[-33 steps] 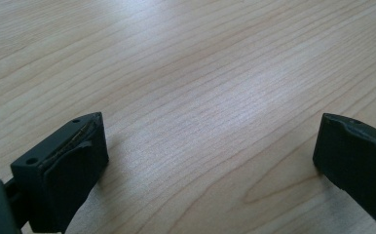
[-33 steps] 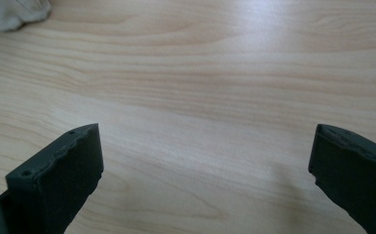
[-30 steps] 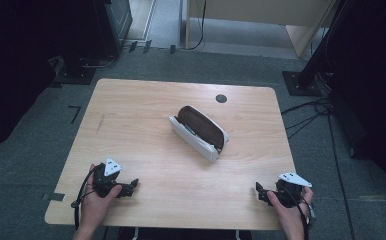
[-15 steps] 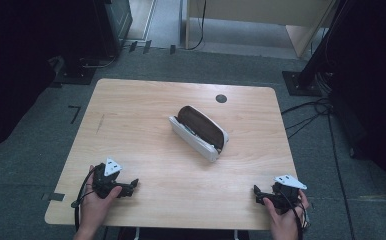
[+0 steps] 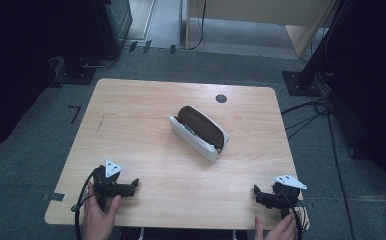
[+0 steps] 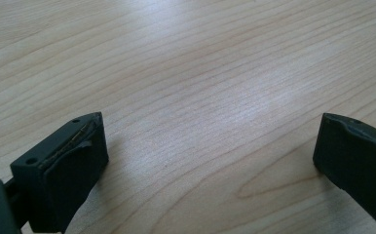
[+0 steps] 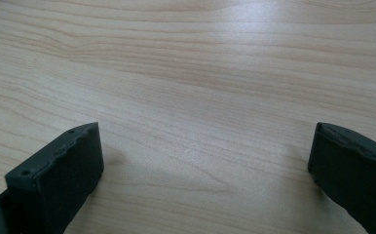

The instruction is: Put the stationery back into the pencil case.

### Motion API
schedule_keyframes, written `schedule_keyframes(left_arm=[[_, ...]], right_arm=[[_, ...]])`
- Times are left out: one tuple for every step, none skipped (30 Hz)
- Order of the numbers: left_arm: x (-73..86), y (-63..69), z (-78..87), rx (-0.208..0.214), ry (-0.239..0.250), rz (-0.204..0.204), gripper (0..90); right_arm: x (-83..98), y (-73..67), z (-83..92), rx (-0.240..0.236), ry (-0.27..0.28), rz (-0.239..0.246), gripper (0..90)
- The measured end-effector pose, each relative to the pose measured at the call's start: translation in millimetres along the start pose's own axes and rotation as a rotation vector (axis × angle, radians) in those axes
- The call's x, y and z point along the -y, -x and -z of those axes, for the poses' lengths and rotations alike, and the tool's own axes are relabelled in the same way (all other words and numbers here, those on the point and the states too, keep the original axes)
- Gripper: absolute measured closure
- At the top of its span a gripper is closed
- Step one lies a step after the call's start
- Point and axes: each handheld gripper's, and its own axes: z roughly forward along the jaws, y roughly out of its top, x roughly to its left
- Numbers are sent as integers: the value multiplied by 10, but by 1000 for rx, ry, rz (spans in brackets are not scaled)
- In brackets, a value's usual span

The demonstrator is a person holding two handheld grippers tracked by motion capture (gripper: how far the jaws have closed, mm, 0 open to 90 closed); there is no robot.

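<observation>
Item: my right gripper [image 5: 265, 195], jaws apart, drawn back to five o'clock; left gripper [image 5: 126, 187] likewise apart (idle); glasses case [image 5: 200, 132] untouched.

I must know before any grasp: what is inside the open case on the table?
The case lies open, with a dark brown inner lining. Along its white lower edge a small thin thing shows, too small to identify. The lid hides the rest of the inside.

We read it as a lab – grey carpet floor [image 5: 41, 115], stand base [image 5: 301, 82] and cables [image 5: 311, 112] at 2 o'clock.
</observation>
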Motion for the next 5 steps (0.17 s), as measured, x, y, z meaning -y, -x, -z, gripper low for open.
schedule_keyframes(left_arm=[[0,0,0,0,0,0,0],[0,0,0,0,0,0,0],[0,0,0,0,0,0,0],[0,0,0,0,0,0,0],[0,0,0,0,0,0,0]], right_arm=[[-1,0,0,0,-1,0,0],[0,0,0,0,0,0,0],[-1,0,0,0,-1,0,0],[0,0,0,0,0,0,0],[-1,0,0,0,-1,0,0]])
